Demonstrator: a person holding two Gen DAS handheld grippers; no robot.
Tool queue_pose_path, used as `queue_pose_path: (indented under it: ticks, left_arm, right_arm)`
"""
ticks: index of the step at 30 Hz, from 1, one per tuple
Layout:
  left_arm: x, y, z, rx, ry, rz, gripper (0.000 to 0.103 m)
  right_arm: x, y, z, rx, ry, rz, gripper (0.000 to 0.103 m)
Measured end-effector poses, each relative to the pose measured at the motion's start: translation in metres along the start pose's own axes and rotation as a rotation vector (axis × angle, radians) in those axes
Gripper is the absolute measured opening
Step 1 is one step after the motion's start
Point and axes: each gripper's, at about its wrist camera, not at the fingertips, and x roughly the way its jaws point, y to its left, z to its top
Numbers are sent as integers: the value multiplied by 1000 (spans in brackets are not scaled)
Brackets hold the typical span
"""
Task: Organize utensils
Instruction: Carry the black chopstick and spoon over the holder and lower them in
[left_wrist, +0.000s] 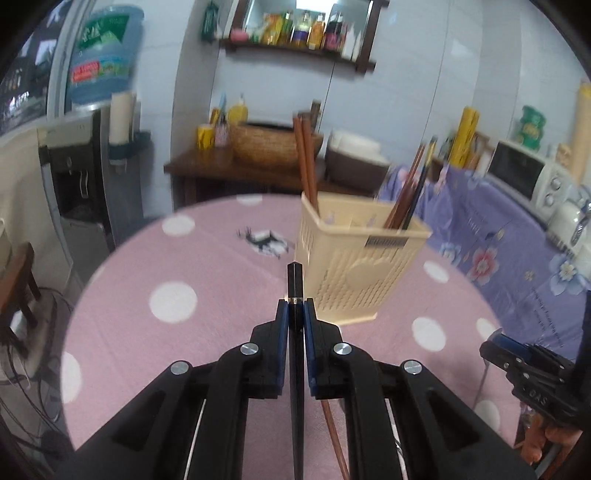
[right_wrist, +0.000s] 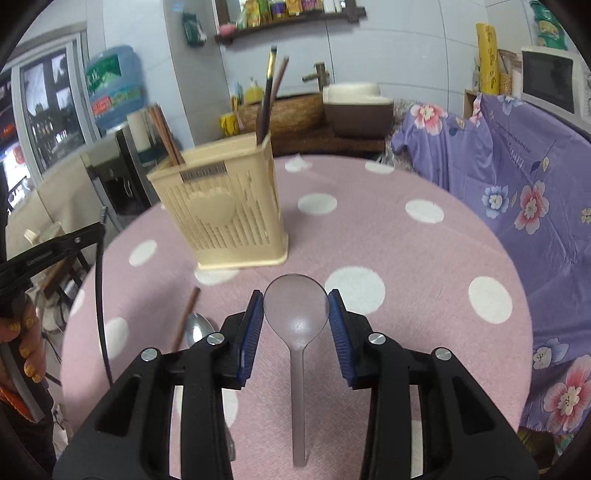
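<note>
My left gripper (left_wrist: 295, 302) is shut on a black chopstick (left_wrist: 295, 280), held above the pink dotted table (left_wrist: 184, 258) just in front of the cream utensil holder (left_wrist: 354, 266). The holder has brown chopsticks (left_wrist: 306, 158) in one compartment and a brown and black pair (left_wrist: 410, 188) in another. My right gripper (right_wrist: 295, 310) is open, its jaws on either side of the bowl of a translucent grey spoon (right_wrist: 297, 317) lying on the table. A brown chopstick (right_wrist: 186, 317) and a metal spoon (right_wrist: 197, 328) lie to its left. The holder (right_wrist: 221, 214) stands beyond.
The table's round edge drops off to a purple flowered cloth (right_wrist: 517, 177) on the right. A water dispenser (left_wrist: 85, 177) stands at left. A wooden side table (left_wrist: 236, 166) with a basket is behind. The other gripper shows at the right edge (left_wrist: 532, 373).
</note>
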Motion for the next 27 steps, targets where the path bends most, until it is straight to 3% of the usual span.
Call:
queue_pose_path:
  ticks: [6, 19, 22, 27]
  left_arm:
    - [-53, 1, 7, 9, -124, -36, 9]
    - [-64, 5, 14, 7, -172, -56, 9]
    - [-66, 1, 31, 11, -183, -81, 9]
    - [-73, -11, 92, 8, -243, -133, 9]
  right_arm:
    - [-26, 3, 8, 16, -45, 40, 36]
    - [-31, 10, 12, 8, -75, 51, 36]
    - [-32, 14, 25, 10, -89, 84, 36]
    - [-49, 37, 89, -12, -214, 130, 36]
